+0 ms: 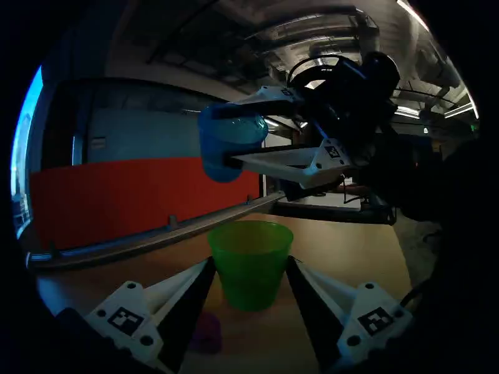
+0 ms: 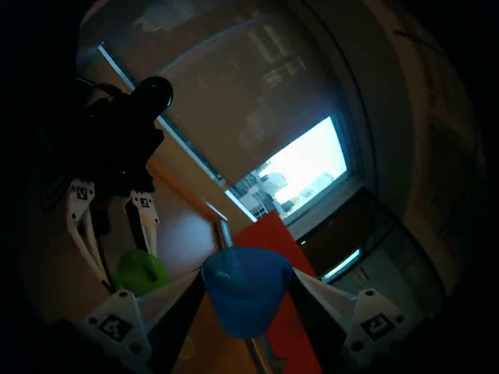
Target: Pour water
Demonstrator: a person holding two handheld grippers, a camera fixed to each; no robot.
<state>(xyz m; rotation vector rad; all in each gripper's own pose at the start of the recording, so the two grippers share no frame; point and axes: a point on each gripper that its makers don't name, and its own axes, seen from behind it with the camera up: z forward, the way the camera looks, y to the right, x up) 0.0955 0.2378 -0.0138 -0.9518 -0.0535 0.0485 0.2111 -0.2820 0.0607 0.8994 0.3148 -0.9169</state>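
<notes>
Jaws of the left gripper (image 1: 249, 262) are clenching the green cup (image 1: 251, 277), which is standing on the wooden surface (image 1: 349, 249); jaws of the right gripper (image 2: 247, 277) are grasping the blue cup (image 2: 246, 302), which is hanging slightly tilted at 12 o'clock above the green cup, apart from it

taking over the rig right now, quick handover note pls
Left gripper: shut on green cup, which stands on the table.
Right gripper: shut on blue cup, held in the air higher than the green cup, roughly upright.
Done: both cups gripped, blue one up.
Left: tip blue into green. No stream shows; water levels cannot be told.
</notes>
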